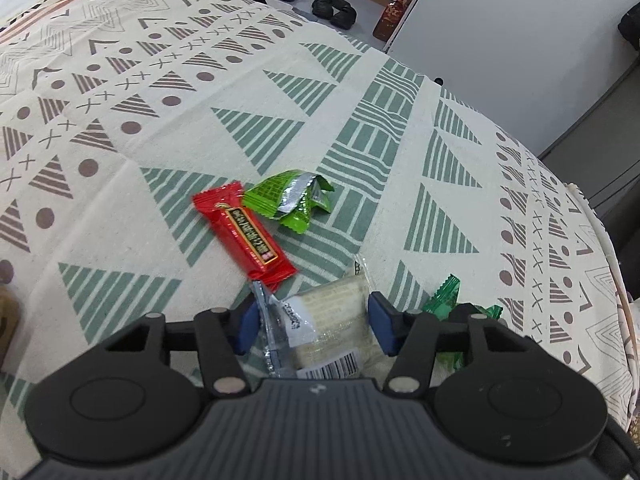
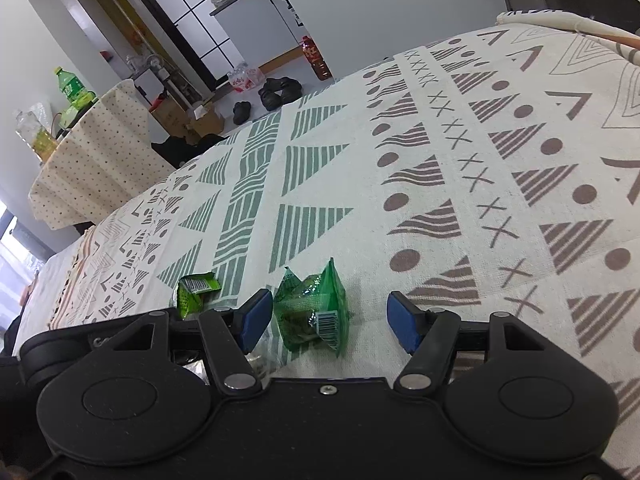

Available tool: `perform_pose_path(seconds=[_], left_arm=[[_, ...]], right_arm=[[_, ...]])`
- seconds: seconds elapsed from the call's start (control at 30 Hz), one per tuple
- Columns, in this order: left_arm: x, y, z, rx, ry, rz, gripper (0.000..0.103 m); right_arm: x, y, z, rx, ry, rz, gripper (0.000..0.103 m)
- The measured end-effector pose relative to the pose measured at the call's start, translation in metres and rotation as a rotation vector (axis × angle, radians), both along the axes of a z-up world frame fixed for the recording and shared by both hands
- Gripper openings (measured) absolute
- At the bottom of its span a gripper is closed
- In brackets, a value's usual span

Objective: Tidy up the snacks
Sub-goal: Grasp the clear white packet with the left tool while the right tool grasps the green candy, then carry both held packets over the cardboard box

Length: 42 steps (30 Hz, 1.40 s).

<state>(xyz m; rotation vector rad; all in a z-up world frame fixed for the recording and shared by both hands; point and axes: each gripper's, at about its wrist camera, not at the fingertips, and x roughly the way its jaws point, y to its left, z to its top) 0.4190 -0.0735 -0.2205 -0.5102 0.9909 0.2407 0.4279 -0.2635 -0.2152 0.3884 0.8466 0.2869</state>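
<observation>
In the left wrist view a red snack bar (image 1: 244,238) and a crumpled light-green wrapper (image 1: 290,200) lie together on the patterned cloth (image 1: 160,128). My left gripper (image 1: 314,322) is open, its blue pads on either side of a clear-wrapped pale snack with a barcode (image 1: 336,328). A dark-green packet (image 1: 446,294) lies just right of it. In the right wrist view my right gripper (image 2: 328,320) is open around a dark-green transparent packet (image 2: 314,310), which lies near the left pad. A small light-green packet (image 2: 196,288) lies to its left.
The cloth-covered surface (image 2: 460,152) drops off at its far edge. Beyond it are shoes (image 2: 280,90) on the floor, a red bottle (image 2: 316,56), a side table with dotted cloth (image 2: 96,160) holding bottles, and a white cabinet (image 1: 500,20).
</observation>
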Motion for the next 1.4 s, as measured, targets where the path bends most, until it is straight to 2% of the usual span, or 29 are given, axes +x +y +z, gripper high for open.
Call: perform_pose_path(seconds=[0.2,0.27,0.3,0.4,0.93,1.4], left_arm=[[-0.014,0.012,0.003,0.004,0.008,0.036,0.054],[-0.018,0.015,0.004,0.014,0.011,0.041,0.054],[-0.021,0.017,0.006,0.020,0.012,0.042,0.053],[-0.028,0.022,0.010,0.030,0.020,0.051,0.052],[-0.078,0.036,0.060,0.068,-0.031,0.079,0.048],[-0.128,0.050,0.118,0.100,-0.113,0.088,0.047]], right_arm=[[0.001,0.007,-0.003,-0.032,-0.002,0.013,0.062],[0.002,0.008,-0.004,-0.033,-0.007,0.019,0.051],[0.001,0.009,-0.004,-0.026,-0.003,0.024,0.040],[-0.003,0.009,-0.001,-0.021,0.008,0.017,0.037],[-0.045,0.014,0.040,-0.006,-0.065,0.021,0.034],[-0.085,0.021,0.083,0.014,-0.160,0.036,0.034]])
